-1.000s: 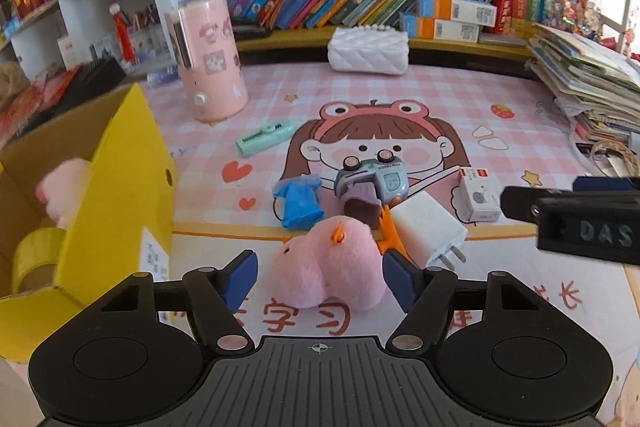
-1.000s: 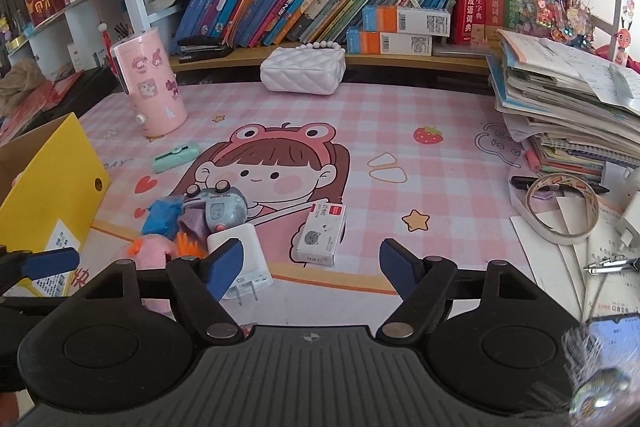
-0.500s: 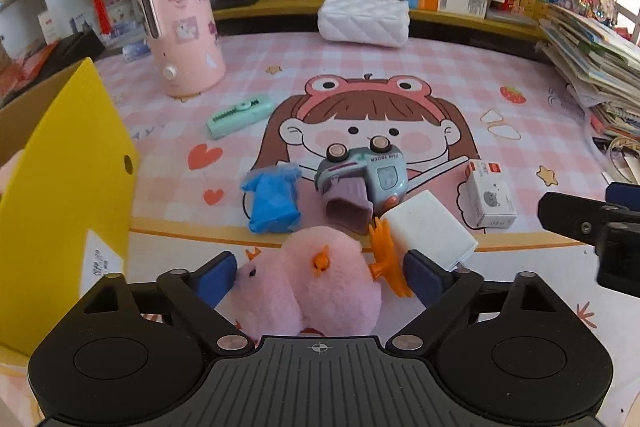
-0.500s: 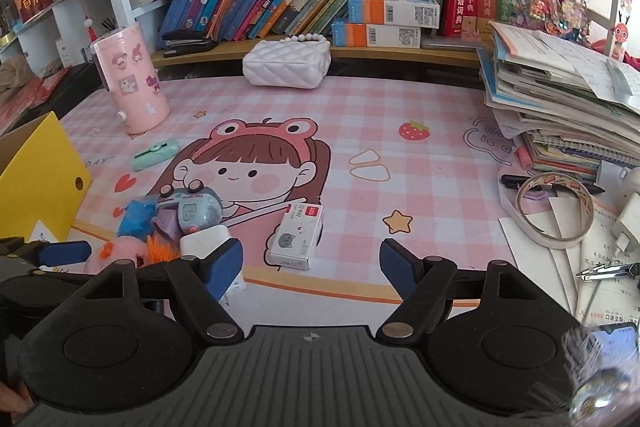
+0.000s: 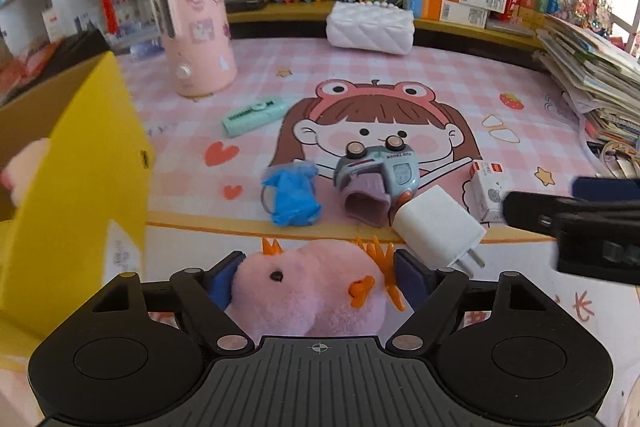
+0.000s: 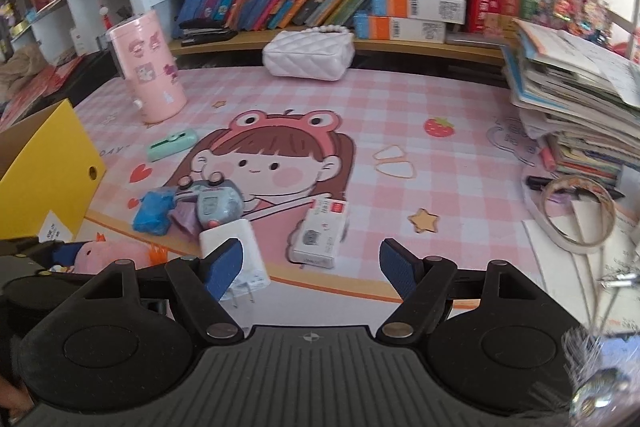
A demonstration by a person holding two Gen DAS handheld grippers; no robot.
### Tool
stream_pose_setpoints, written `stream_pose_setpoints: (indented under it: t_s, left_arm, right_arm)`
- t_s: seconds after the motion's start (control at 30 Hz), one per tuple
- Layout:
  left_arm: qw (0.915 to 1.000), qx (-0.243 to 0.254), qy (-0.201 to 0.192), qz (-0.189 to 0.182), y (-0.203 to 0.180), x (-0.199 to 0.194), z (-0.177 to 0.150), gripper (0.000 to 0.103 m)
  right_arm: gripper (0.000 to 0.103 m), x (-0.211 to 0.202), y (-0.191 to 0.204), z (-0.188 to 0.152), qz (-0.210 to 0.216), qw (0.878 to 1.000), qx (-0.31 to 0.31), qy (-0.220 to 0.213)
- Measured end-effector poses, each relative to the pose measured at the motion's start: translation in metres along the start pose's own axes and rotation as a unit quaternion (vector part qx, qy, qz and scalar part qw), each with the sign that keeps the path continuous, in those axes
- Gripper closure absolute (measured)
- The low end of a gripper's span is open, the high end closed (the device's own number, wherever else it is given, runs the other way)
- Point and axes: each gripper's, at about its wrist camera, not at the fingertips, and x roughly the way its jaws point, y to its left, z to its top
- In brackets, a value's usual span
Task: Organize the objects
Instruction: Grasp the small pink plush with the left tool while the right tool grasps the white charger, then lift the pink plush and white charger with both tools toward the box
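Far left: yellow box (image 5: 76,187), open top, something pink inside. Just right of it, low and near the camera, the left gripper (image 5: 316,279) is closed on the pink plush toy (image 5: 308,287), blue pads pressing both sides, orange spikes poking out. Behind the toy on the pink mat (image 5: 400,75): blue cloth (image 5: 292,195), then toy camera (image 5: 380,175), then white charger (image 5: 436,227), prongs twd the gripper. Right again: small white box (image 6: 320,235). Right gripper (image 6: 312,263) hangs w/ fingers spread wide, nothing btwn them, charger by its left finger. Far right: paper stack (image 6: 572,99), tape roll (image 6: 576,215).
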Motion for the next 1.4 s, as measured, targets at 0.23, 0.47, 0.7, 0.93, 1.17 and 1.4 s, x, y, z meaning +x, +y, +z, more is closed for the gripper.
stream_pose_setpoints:
  t_s: [0.23, 0.47, 0.7, 0.93, 1.17, 1.4]
  left_arm:
    - [1.0000, -0.006, 0.002, 0.007, 0.009, -0.019, -0.009, 0.023]
    - [0.9998, -0.013, 0.003, 0.017, 0.016, -0.031, -0.018, 0.023]
    - [0.9994, -0.029, -0.003, 0.020, 0.025, -0.044, -0.025, 0.023]
    - [0.9990, -0.038, -0.022, 0.005, 0.032, -0.058, -0.028, 0.023]
    - [0.9982, -0.029, -0.046, -0.027, 0.038, -0.076, -0.033, 0.023]
    - [0.9966, -0.024, -0.068, -0.039, 0.063, -0.101, -0.047, 0.023]
  right_arm:
    - [0.047, 0.034, 0.032, 0.010, 0.040, 0.994, -0.092, 0.043]
    - [0.052, 0.064, 0.053, 0.006, 0.055, 0.983, -0.153, 0.086]
    - [0.062, 0.069, 0.053, 0.003, 0.050, 0.984, -0.144, 0.096]
    - [0.062, 0.036, 0.046, -0.002, 0.031, 0.993, -0.082, 0.077]
    - [0.062, -0.019, 0.048, -0.013, 0.005, 0.998, -0.013, 0.053]
    - [0.062, -0.052, 0.070, -0.030, -0.020, 0.999, 0.010, 0.036]
